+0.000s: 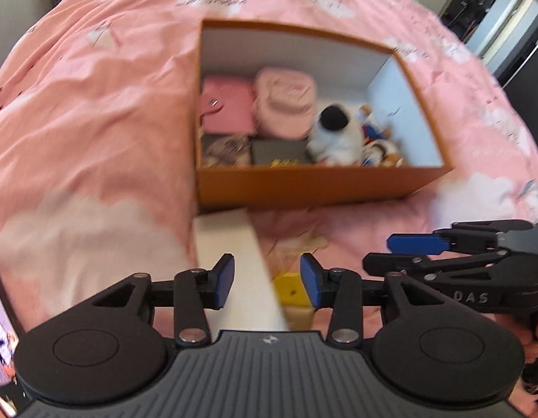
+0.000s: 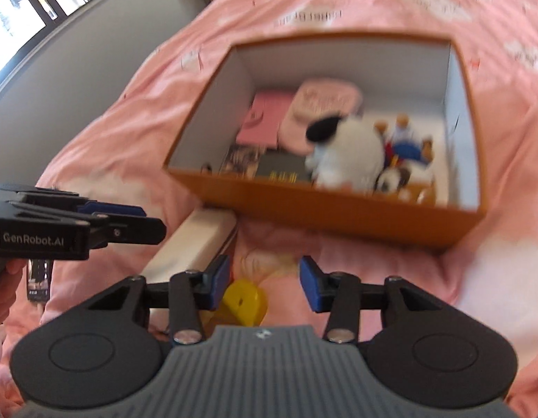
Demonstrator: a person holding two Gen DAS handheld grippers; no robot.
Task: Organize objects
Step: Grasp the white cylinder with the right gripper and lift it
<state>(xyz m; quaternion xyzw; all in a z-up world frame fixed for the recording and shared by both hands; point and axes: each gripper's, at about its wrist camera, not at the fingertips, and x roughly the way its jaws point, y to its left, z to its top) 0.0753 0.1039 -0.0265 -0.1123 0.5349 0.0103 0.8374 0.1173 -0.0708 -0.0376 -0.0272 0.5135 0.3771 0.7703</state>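
An orange cardboard box [image 1: 324, 183] with white inner walls sits open on a pink bedspread [image 1: 94, 122] printed with white clouds, filling the upper middle of both wrist views. Inside it, blurred, lie a white plush dog with a black ear [image 1: 335, 132], a smaller plush figure in blue and red [image 1: 375, 132] to its right, a pale pink round-cornered pouch [image 1: 286, 99], a flat pink case [image 1: 227, 108] at the box's left, a dark grey booklet with gold lettering too blurred to read [image 1: 281, 153], and a patterned item [image 1: 225, 151] in the near left corner. Just in front of the box's near left corner a long white box [image 1: 234, 254] lies on the bedspread, and a small yellow block [image 2: 244, 301] sits near it at lower centre. The left gripper [image 1: 265, 277] hangs above the white box with its blue pads spread apart, holding nothing; its side reads "GenRobot.AI" in the right wrist view. The right gripper [image 2: 264, 278] is likewise released and empty above the bedspread; "DAS" shows on its body in the left wrist view.
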